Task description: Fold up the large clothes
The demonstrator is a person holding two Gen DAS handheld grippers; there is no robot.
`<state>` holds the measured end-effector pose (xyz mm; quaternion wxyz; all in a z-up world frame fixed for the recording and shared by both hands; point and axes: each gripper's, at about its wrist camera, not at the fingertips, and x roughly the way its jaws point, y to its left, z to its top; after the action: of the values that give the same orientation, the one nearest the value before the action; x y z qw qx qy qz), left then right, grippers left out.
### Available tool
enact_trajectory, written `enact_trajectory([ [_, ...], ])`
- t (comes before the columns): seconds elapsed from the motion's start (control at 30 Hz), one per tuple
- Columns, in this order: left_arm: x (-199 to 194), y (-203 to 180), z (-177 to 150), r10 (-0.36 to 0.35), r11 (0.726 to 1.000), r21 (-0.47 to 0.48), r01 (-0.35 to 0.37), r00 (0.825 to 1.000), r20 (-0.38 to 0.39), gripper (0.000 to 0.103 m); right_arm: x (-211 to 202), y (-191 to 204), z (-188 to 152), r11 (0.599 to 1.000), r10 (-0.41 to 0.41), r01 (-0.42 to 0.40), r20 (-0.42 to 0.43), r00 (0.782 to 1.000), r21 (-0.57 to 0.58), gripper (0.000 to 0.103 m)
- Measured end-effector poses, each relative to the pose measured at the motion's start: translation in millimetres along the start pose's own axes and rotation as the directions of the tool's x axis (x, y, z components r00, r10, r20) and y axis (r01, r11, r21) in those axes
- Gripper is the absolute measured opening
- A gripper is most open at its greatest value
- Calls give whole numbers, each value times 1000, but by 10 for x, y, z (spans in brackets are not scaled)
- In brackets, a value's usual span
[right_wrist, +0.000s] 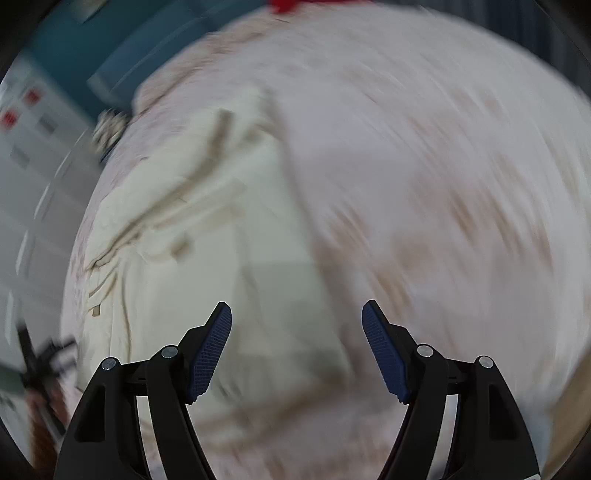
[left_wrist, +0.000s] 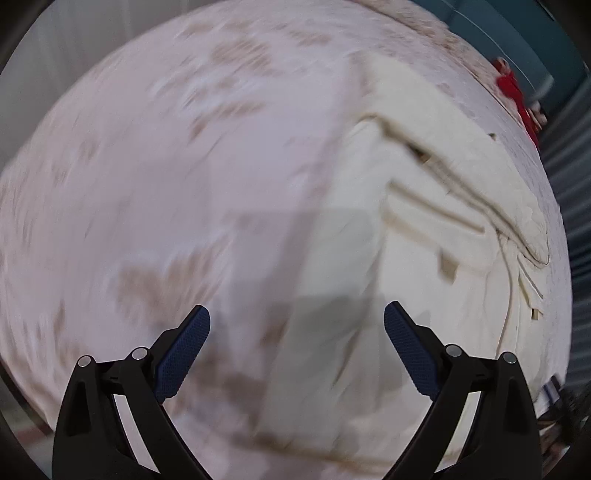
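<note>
A cream garment [left_wrist: 436,206] lies on a pale pink patterned bedsheet [left_wrist: 166,166]. It is partly folded, with belt loops and seams showing at the right of the left wrist view. In the right wrist view the same garment [right_wrist: 192,229] lies at the left on the sheet [right_wrist: 443,184]. My left gripper [left_wrist: 297,321] is open and empty above the garment's near edge. My right gripper [right_wrist: 297,317] is open and empty above the garment's right edge. Both views are blurred by motion.
A red object [left_wrist: 513,92] lies at the far edge of the bed, also at the top of the right wrist view [right_wrist: 284,4]. Teal furniture [right_wrist: 92,44] stands beyond the bed. A dark stand [right_wrist: 37,362] is at the lower left.
</note>
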<state>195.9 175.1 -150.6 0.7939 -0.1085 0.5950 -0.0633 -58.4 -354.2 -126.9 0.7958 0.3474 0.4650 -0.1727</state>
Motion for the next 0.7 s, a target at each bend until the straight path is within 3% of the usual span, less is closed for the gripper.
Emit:
enact_trajectory([
  [0.1, -19, 190, -281, -71, 995, -70, 70, 997, -9, 93, 13, -271, -242, 994, 36, -35, -15, 999, 101, 72],
  [0.23, -31, 108, -405, -103, 994, -46, 104, 994, 24, 92, 95, -234, -291, 990, 88, -87, -9, 996, 111, 72],
  [0.33, -5, -3, -392, -146, 988, -46, 146, 989, 5, 73, 208, -132, -236, 986, 107, -106, -1, 994, 125, 73],
  [0.4, 14, -89, -379, -157, 987, -36, 157, 987, -16, 50, 264, -56, -228, 981, 137, -135, -1, 991, 137, 70],
  [0.43, 6, -93, -390, -163, 986, -40, 162, 986, -24, 43, 261, -32, -209, 978, 157, -155, -4, 988, 138, 59],
  [0.47, -16, -108, -405, -174, 984, -39, 173, 984, -33, 28, 284, 25, -207, 977, 171, -167, -14, 985, 134, 42],
  [0.5, -68, -126, -420, -178, 984, -32, 177, 984, -27, 21, 307, 91, -205, 978, 176, -172, -29, 984, 120, 31],
  [0.53, -133, -142, -431, -173, 985, -19, 172, 985, -16, 18, 303, 130, -213, 981, 165, -160, -34, 986, 107, 13],
  [0.6, -277, -183, -442, -178, 984, 10, 178, 984, 10, 10, 223, 192, -216, 988, 140, -138, -23, 990, 68, 8],
  [0.7, -557, -223, -478, -194, 980, 50, 191, 980, 48, 7, -32, 240, -211, 986, 162, -162, 7, 987, 30, 5],
])
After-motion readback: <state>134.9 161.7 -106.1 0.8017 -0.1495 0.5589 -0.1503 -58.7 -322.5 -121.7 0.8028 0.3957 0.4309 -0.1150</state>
